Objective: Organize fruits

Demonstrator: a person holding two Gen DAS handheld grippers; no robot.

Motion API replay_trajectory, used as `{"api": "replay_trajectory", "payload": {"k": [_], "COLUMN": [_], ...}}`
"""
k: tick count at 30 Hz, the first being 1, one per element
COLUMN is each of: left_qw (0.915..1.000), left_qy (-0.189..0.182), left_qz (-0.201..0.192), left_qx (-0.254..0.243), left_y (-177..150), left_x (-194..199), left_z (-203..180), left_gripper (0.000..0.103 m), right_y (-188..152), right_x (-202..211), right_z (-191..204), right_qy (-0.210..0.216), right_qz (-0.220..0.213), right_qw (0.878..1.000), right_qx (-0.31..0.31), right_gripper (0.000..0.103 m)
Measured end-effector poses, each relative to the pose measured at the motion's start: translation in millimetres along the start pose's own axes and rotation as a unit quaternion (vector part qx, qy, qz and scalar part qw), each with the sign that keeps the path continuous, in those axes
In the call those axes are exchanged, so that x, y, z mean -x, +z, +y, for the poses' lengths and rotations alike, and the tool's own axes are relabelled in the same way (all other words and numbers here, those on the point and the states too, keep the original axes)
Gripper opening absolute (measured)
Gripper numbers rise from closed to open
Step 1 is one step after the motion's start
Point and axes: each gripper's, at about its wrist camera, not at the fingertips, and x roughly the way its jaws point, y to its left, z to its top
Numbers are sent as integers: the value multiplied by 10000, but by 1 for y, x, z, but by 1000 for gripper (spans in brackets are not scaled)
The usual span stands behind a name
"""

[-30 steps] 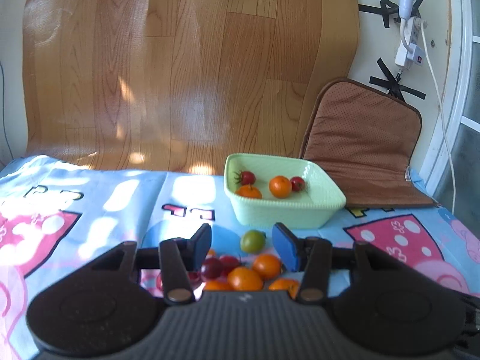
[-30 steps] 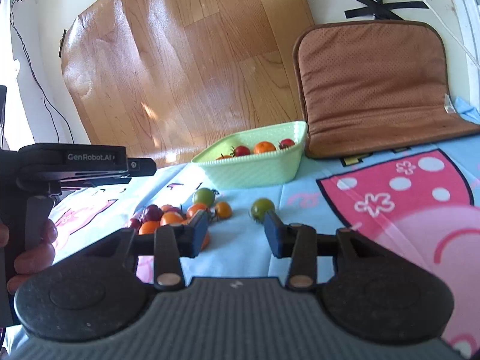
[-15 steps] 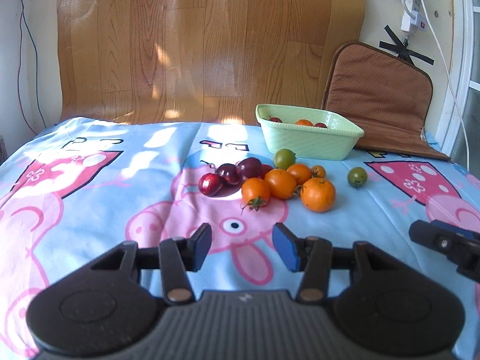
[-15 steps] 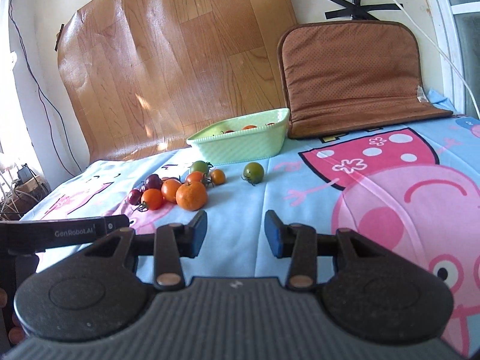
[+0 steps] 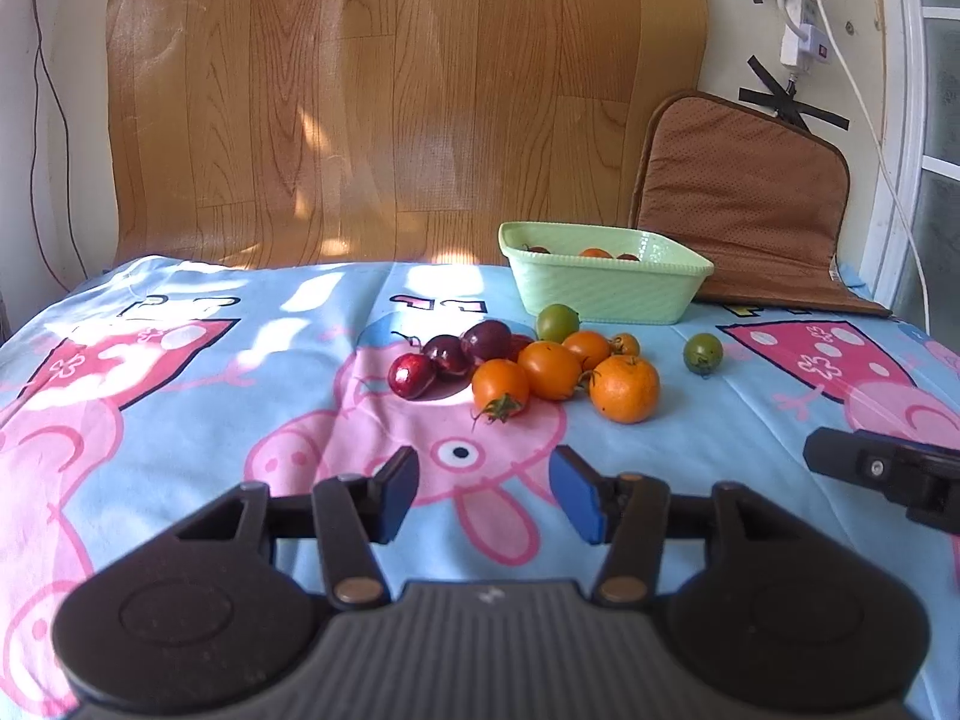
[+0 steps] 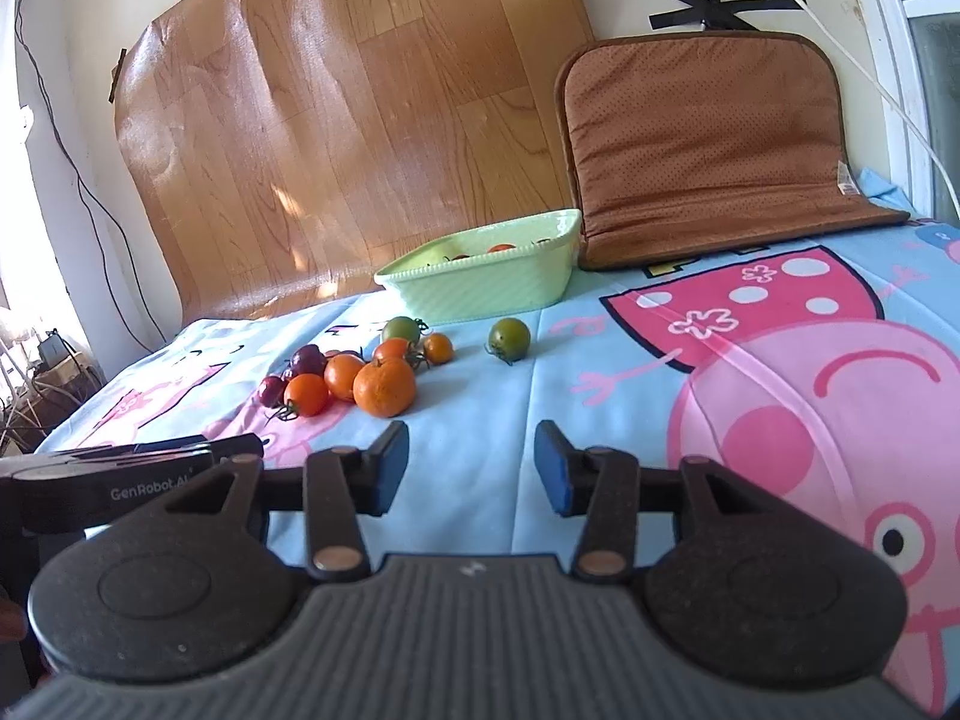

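A pile of fruit lies on the cartoon cloth: dark red cherries (image 5: 447, 354), orange tomatoes (image 5: 551, 369), a tangerine (image 5: 624, 389) (image 6: 384, 387) and a green tomato (image 5: 557, 322). Another green tomato (image 5: 703, 352) (image 6: 509, 336) lies alone to the right. Behind them, a pale green basket (image 5: 606, 294) (image 6: 486, 294) holds a few tomatoes. My left gripper (image 5: 483, 495) hovers low in front of the pile, jaws opening, nothing between them. My right gripper (image 6: 471, 465) sits in front of the pile too, jaws opening and empty. The right gripper's body (image 5: 888, 471) shows at the left wrist view's right edge.
A brown cushion (image 5: 744, 204) (image 6: 708, 150) leans on the wall behind the basket. A wood-patterned sheet (image 5: 390, 102) covers the wall. Cables and a power strip (image 5: 804, 42) hang at the right. The left gripper's body (image 6: 120, 477) lies close at the right wrist view's left.
Both grippers drew back and sank from the basket, so the fruit pile now lies well ahead of the fingers. In the last half second both pairs of jaws widened slightly.
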Motion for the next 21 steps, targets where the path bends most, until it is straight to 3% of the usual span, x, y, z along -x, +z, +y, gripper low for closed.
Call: {"api": "replay_trajectory", "payload": {"k": [21], "left_qw": [9998], "left_qy": [34], "left_qz": [-98], "left_qx": [-164], "left_y": [0], "left_x": [2], "left_z": [-3], "left_gripper": [55], "right_y": [1], "right_x": [4], "right_z": [-5], "right_qy": [-41], "right_qz": [-53], "right_qw": [9998], "right_qx": [-192], "right_gripper": [51]}}
